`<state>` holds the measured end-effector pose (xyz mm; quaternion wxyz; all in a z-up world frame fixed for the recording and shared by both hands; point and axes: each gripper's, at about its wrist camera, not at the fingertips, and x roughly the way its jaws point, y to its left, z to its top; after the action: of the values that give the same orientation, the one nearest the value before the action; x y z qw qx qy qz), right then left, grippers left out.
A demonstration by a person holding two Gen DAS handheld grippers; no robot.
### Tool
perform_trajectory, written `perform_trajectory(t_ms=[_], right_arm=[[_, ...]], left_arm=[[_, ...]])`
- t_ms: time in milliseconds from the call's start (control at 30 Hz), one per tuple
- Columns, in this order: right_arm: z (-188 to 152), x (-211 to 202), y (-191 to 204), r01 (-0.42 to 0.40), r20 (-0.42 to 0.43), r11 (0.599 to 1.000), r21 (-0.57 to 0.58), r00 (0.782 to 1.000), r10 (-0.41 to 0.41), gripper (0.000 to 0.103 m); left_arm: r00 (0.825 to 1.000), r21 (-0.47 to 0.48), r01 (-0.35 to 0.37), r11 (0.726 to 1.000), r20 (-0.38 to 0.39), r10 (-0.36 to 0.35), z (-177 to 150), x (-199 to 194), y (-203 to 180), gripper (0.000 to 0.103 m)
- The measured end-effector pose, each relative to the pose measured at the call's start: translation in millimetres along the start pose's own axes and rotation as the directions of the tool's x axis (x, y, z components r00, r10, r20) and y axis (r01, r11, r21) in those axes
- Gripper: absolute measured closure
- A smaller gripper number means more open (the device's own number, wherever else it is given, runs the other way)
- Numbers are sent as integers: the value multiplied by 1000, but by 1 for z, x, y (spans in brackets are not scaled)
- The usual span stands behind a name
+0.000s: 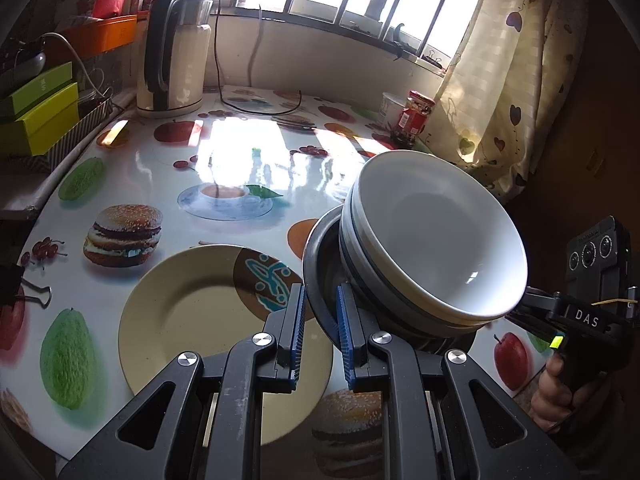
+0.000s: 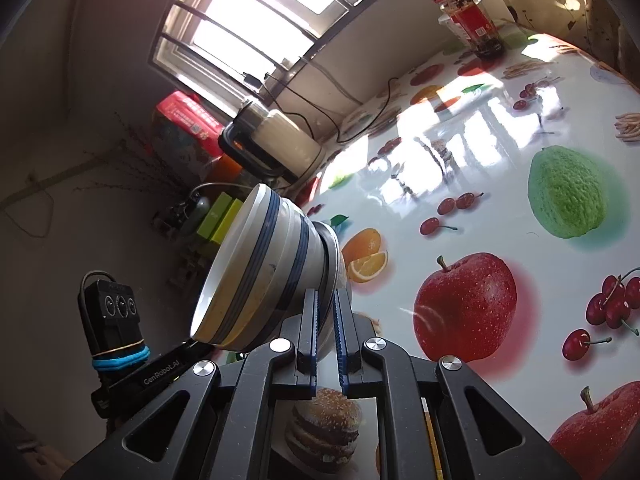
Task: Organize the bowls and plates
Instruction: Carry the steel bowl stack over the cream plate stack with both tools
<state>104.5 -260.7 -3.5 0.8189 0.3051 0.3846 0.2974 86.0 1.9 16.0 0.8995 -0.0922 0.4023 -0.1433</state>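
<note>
A stack of white bowls (image 1: 436, 236) with blue bands sits tilted in a metal dish (image 1: 316, 268), lifted above the table. My left gripper (image 1: 322, 300) is shut on the metal dish's near rim. My right gripper (image 2: 327, 304) is shut on the dish's opposite rim (image 2: 334, 256), with the bowl stack (image 2: 256, 268) leaning left. A cream plate (image 1: 192, 312) with a brown and blue patch lies flat on the table below my left gripper. The right gripper's body (image 1: 580, 312) shows at the right of the left wrist view.
The table (image 1: 132, 168) has a glossy fruit-and-burger print cover. An electric kettle (image 1: 174, 52) stands at the back left with cords. A red-labelled jar (image 1: 414, 118) and white cup stand at the back right by the curtain. Green boxes (image 1: 40, 116) sit at the left edge.
</note>
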Motion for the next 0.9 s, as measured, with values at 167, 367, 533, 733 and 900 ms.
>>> perform_trajectory(t_ms=[167,367,533,733,900], right_arm=[[-4,11,9,-13,-22,1000,-10,1000,13,93],[-5,28,17,-29,-52,999,-17,998,28,93],[-8,41,23,-48,-76,999,-26,996,45,93],[-11,55,30,-65,-110,997,-34,992,61,93],[-13,67,37,-77,-133,996,-46,989,71,93]], left_arm=[[1000,-15,-20,1000,8,20,-4,-7,11,86],[999,-36,-42,998,15,42,-7,-14,25,86],[998,-50,-65,997,17,66,-10,-20,37,86],[996,-72,-90,993,18,91,-13,-26,50,86],[994,-86,-109,990,18,111,-17,-30,60,86]])
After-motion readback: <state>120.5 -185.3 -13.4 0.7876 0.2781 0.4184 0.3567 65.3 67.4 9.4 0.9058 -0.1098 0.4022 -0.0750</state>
